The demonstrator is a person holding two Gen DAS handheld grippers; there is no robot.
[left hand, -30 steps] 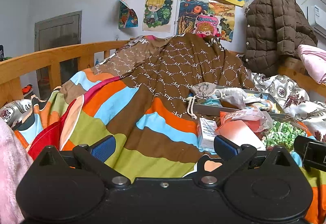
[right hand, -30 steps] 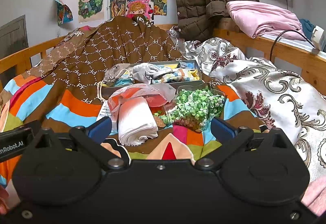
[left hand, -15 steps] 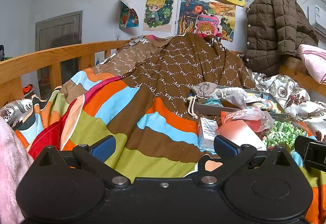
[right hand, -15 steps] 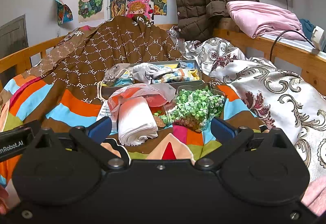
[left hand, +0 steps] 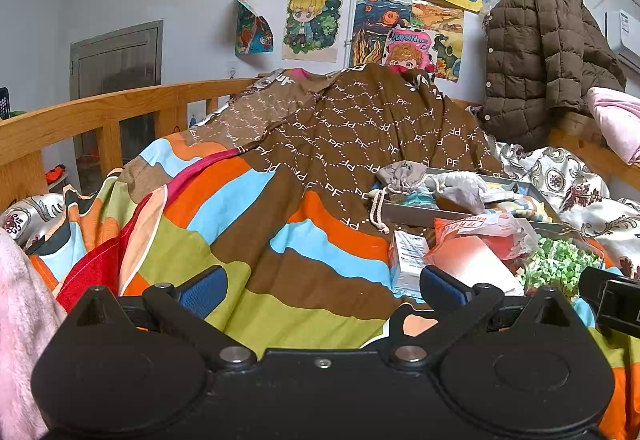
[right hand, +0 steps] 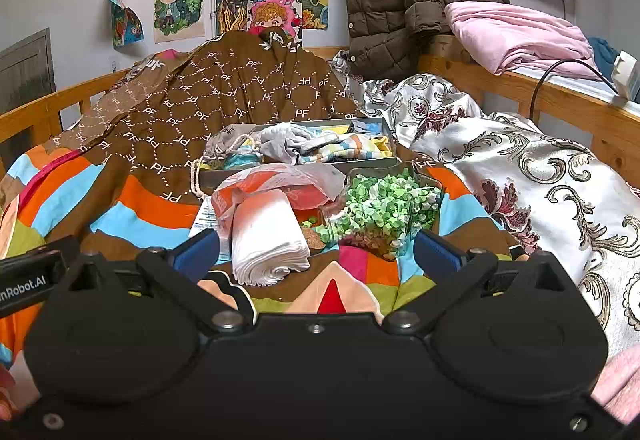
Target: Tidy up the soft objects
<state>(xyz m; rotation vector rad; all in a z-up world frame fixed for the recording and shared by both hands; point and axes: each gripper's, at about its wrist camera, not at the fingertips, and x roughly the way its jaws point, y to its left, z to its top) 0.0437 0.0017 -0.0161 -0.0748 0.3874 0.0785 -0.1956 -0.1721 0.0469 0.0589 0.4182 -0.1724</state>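
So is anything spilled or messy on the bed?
Yes. The jar of green paper stars lies tipped on its side, its cork out on the quilt, and a few stars have spilled by its mouth. A drawing on the wall is peeling loose.

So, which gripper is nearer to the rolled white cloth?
Right. The right gripper faces the rolled white cloth directly between its open fingers; the left gripper points beside it, cloth off to its right.

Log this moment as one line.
left gripper: open, empty | right gripper: open, empty, facing white folded cloth | tray: holds fabrics
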